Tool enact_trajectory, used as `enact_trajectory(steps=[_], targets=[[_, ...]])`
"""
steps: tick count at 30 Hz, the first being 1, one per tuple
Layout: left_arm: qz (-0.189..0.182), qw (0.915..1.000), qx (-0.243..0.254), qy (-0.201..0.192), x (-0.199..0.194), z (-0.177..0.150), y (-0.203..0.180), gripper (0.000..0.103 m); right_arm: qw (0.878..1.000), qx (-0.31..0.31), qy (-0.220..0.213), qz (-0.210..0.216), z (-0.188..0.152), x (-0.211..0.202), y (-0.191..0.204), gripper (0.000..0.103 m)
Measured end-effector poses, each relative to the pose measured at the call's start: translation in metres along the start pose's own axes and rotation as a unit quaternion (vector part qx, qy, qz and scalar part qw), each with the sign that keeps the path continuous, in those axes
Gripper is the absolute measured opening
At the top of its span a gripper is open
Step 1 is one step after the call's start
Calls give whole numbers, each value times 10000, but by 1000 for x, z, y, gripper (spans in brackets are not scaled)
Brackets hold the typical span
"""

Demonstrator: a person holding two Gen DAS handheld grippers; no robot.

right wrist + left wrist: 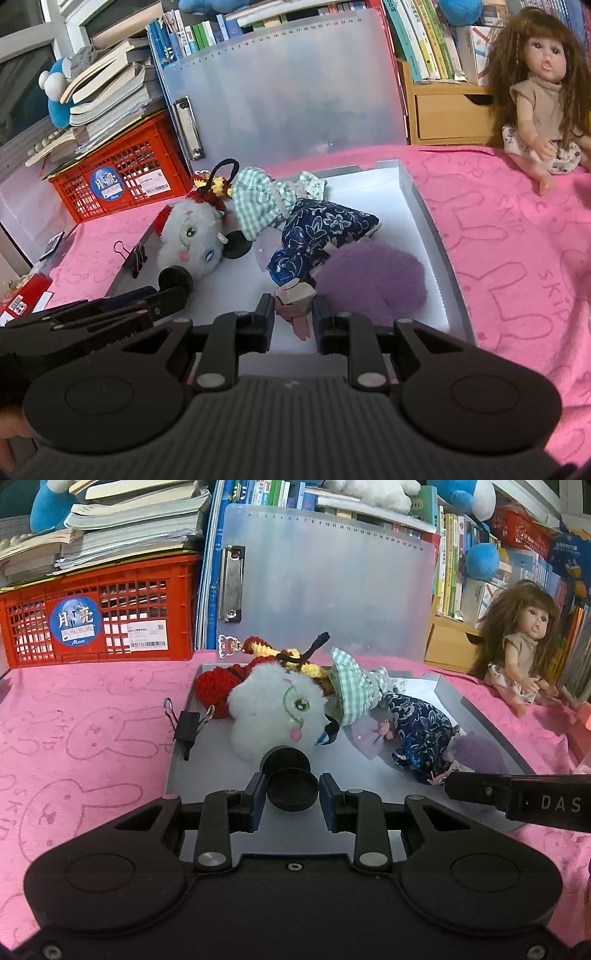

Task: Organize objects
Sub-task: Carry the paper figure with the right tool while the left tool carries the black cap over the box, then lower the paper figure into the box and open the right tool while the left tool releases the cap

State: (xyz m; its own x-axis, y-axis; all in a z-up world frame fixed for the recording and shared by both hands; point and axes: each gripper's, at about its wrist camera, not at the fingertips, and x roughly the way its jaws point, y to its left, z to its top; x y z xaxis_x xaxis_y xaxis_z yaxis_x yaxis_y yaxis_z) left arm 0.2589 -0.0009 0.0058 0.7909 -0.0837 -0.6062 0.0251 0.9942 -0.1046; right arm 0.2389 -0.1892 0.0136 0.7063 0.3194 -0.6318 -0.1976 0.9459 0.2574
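Evidently both grippers were lowering toys into the grey tray (177, 775) on the pink-covered bench. The left gripper (291, 792) had its fingers clamped on a black round cap (292, 789), near the tray's front left corner, just beside the white plush (277, 716). The right gripper (293, 314) had its fingers together on the pink end of a small doll (295, 306), by the purple fluffy piece (369, 280). Whether that piece belonged to the doll was unclear; the doll's body lay partly under blue floral cloth (321, 229).

Bright, sharp (fisheye-bent edges).
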Motion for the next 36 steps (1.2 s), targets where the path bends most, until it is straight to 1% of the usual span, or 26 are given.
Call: enact_trajectory(steps=[7, 16, 30, 33, 36], targets=[[0, 10000, 27, 6, 7, 1, 0, 30, 9999, 69, 126, -9, 0, 10, -4, 26], [-18, 9999, 99, 14, 14, -1, -3, 30, 9998, 107, 178, -40, -2, 18, -6, 26], [24, 9997, 231, -7, 18, -5, -7, 30, 9999, 95, 126, -39, -3, 19, -7, 26], [18, 9997, 226, -4, 17, -5, -7, 30, 9999, 98, 103, -42, -4, 19, -7, 29], [29, 9997, 224, -4, 17, -5, -7, 30, 9999, 42, 73, -68, -6, 18, -4, 29]])
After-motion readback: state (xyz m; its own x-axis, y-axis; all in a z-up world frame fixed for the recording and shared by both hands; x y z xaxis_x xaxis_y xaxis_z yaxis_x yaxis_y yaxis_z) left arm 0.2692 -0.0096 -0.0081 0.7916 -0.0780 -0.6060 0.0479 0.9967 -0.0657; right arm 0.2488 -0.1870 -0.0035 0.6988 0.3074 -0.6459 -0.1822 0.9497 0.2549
